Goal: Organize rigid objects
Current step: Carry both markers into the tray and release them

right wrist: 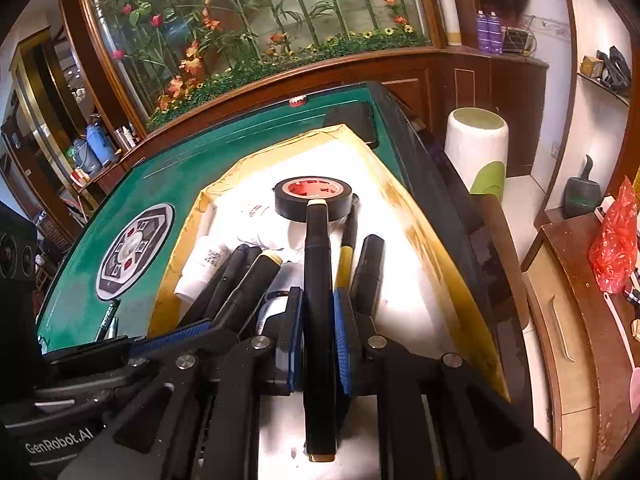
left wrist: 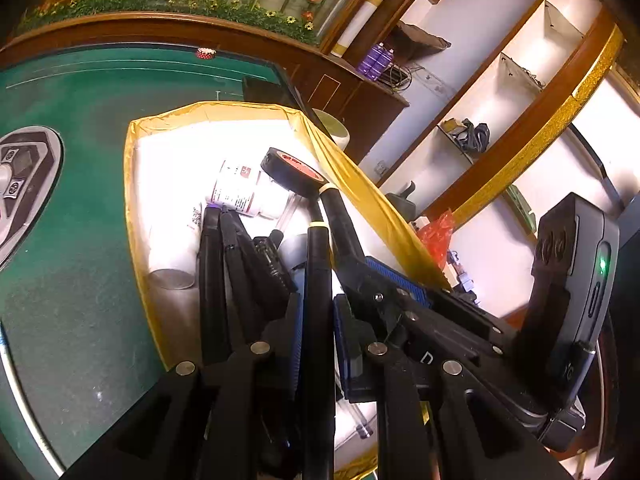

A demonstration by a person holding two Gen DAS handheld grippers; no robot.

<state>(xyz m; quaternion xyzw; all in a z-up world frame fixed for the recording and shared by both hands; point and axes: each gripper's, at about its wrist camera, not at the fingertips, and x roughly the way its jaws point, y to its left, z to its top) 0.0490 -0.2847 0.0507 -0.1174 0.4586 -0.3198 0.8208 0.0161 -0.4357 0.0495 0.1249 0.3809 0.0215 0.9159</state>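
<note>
A gold-rimmed box with a white inside stands on the green table; its rim also shows in the left wrist view. In it lie a black tape roll, white bottles and several black pens. My right gripper is shut on a black pen with gold ends, held over the box. My left gripper is shut on a black pen too, low over the box; the right gripper's blue-padded fingers sit just beside it.
The green table carries a round grey control panel left of the box, a dark phone behind it and a small red cap at the far edge. A white-and-green stool and wooden shelves stand to the right.
</note>
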